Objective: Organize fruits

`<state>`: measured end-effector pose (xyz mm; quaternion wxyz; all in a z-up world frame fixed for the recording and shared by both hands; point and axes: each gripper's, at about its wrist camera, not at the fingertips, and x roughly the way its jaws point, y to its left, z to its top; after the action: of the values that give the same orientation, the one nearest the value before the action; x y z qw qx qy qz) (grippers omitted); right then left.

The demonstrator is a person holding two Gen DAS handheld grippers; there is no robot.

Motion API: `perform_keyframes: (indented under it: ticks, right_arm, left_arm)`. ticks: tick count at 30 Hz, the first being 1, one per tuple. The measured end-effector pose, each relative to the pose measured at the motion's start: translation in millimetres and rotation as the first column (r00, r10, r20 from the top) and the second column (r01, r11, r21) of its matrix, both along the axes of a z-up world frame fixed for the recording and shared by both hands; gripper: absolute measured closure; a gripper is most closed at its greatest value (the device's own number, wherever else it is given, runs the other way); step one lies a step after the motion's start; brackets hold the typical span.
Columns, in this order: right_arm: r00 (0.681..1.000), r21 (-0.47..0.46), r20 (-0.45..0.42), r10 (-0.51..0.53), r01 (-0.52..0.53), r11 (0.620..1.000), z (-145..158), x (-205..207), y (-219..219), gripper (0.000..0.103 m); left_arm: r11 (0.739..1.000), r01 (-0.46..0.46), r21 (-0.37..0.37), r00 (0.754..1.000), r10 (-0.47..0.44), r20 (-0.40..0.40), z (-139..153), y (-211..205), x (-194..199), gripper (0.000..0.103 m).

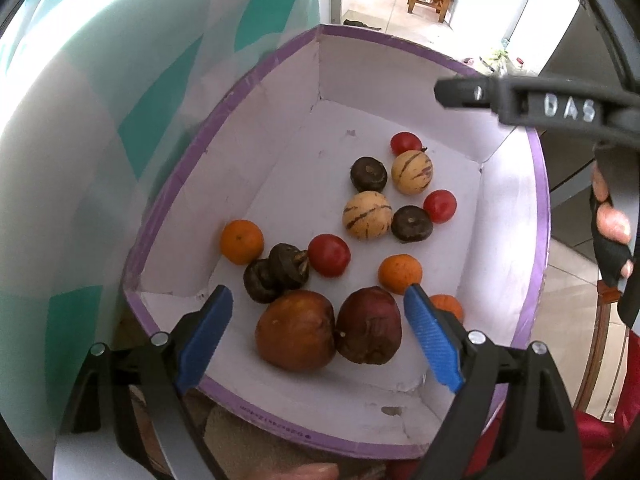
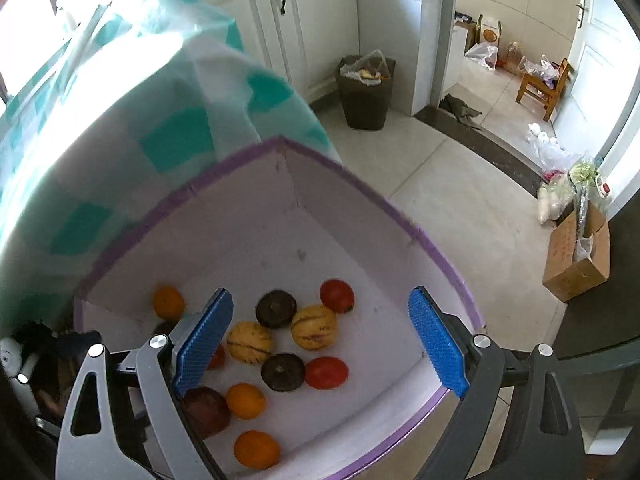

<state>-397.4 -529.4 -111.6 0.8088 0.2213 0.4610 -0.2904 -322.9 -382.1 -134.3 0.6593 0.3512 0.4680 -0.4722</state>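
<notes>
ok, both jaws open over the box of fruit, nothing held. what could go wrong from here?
1. The two large brown fruits touch each other between the left gripper jaws; closing could catch both or squash one.
2. The right gripper hangs over a tight cluster of striped yellow fruits and dark round ones; a grab may knock neighbours rolling.
3. Both grippers share one purple-rimmed box; they could collide.

Left claw [image 1: 318, 330] and right claw [image 2: 320, 338] gape downward (both empty).

Home kitchen: cabinets [image 2: 280, 12], bin [image 2: 366, 92].
</notes>
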Motion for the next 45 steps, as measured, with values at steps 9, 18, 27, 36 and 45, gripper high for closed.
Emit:
perform_keyframes:
  ticks: [9, 18, 27, 36, 45]
  right_arm:
    - [0.996, 0.016, -0.086, 0.030, -0.029, 0.999, -21, 13, 6, 0.016]
    - [0.993, 0.030, -0.105, 0.053, -0.050, 0.998, -28, 18, 9, 0.016]
    - [0.992, 0.036, -0.114, 0.061, -0.058, 0.998, -31, 20, 12, 0.016]
    - [0.991, 0.043, -0.119, 0.068, -0.064, 0.997, -35, 24, 14, 0.016]
    - [0.990, 0.049, -0.127, 0.065, -0.059, 0.997, -40, 25, 16, 0.016]
  left_arm:
    - [1.000, -0.003, 0.007, 1.000, 0.003, 0.000, -1, -1, -1, 0.016]
    - [1.000, -0.009, 0.015, 1.000, 0.009, 0.000, -4, -1, 2, 0.016]
    - [1.000, -0.012, 0.020, 1.000, 0.012, 0.000, -6, 0, 2, 0.016]
    - [1.000, -0.014, 0.022, 1.000, 0.014, 0.003, -8, -1, 2, 0.016]
    - [1.000, -0.017, 0.026, 1.000, 0.016, 0.012, -9, -1, 2, 0.016]
